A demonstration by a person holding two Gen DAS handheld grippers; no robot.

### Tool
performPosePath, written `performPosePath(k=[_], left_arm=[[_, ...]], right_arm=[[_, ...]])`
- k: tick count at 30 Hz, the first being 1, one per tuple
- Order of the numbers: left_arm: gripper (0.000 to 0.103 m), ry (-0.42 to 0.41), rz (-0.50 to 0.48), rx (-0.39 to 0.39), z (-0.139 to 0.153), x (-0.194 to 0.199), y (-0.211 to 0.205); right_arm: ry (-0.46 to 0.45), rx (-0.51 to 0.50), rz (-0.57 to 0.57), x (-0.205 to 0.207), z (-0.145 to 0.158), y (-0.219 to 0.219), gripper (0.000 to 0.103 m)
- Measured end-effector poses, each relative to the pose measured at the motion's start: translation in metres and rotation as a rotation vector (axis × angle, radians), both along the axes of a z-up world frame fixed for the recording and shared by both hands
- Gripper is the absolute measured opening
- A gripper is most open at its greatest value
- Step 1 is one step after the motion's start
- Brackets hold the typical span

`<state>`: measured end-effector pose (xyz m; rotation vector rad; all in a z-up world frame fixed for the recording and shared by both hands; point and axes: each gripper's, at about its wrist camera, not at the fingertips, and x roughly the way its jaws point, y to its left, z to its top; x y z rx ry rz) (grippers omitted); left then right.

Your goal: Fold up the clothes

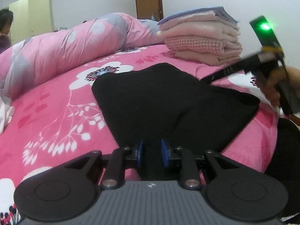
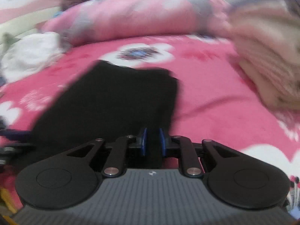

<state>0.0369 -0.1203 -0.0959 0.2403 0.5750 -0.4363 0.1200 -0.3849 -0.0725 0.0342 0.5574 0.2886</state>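
Observation:
A black garment (image 1: 168,97) lies folded on the pink flowered bedsheet (image 1: 56,112). My left gripper (image 1: 152,152) is at its near edge, blue pads (image 1: 140,152) close together with black cloth pinched between them. In the left wrist view my right gripper (image 1: 206,79), held by a hand (image 1: 277,86), reaches the garment's right corner. The blurred right wrist view shows the black garment (image 2: 116,97) running into my right gripper (image 2: 152,142), whose blue pads (image 2: 143,142) clamp dark fabric.
A stack of folded pink and blue clothes (image 1: 202,43) stands behind the garment at the right, seen blurred as a stack (image 2: 266,52). A rolled pink quilt (image 1: 65,46) lies along the back. White cloth (image 2: 28,54) is heaped at the left. A person (image 1: 5,24) is at the far left.

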Motion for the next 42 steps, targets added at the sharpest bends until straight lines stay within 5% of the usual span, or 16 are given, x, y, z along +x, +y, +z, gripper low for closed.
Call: performPosePath(k=[3, 6, 10, 14, 17, 21, 26, 32, 34, 36, 39, 42], left_arm=[[0.024, 0.018, 0.010, -0.021, 0.000, 0.003, 0.005], [0.024, 0.017, 0.014, -0.020, 0.001, 0.001, 0.005], [0.024, 0.010, 0.019, -0.019, 0.002, -0.002, 0.004], [0.035, -0.036, 0.027, -0.028, 0.008, -0.008, 0.006], [0.038, -0.085, 0.003, -0.019, 0.011, -0.011, 0.003], [0.039, -0.040, -0.025, 0.003, 0.003, -0.006, -0.003], [0.042, -0.023, -0.029, -0.005, 0.001, -0.005, 0.002], [0.042, -0.021, -0.032, -0.004, 0.000, -0.007, 0.004], [0.042, -0.013, -0.036, -0.003, 0.001, -0.006, 0.005], [0.043, 0.004, -0.040, -0.017, 0.002, -0.003, 0.008], [0.044, 0.033, -0.042, -0.053, 0.002, 0.003, 0.014], [0.044, 0.031, -0.045, -0.067, 0.000, 0.002, 0.016]], right_arm=[[0.018, -0.020, -0.084, 0.017, 0.000, -0.013, 0.013], [0.013, 0.024, 0.019, 0.020, 0.002, 0.001, 0.013], [0.114, 0.014, 0.038, 0.045, -0.023, 0.000, 0.019], [0.079, -0.021, -0.128, 0.054, -0.004, -0.010, 0.020], [0.063, 0.045, -0.042, 0.056, 0.010, -0.002, 0.019], [0.155, 0.136, 0.032, 0.075, -0.006, 0.010, 0.018], [0.288, 0.242, -0.282, 0.093, -0.017, -0.041, 0.016], [0.225, 0.273, -0.035, 0.097, 0.012, 0.003, 0.015], [0.309, 0.254, -0.039, 0.123, -0.003, 0.014, 0.015], [0.393, 0.242, -0.123, 0.156, -0.017, 0.009, 0.005], [0.350, 0.196, -0.291, 0.174, 0.001, -0.005, 0.012], [0.313, 0.194, -0.160, 0.166, 0.023, 0.010, 0.012]])
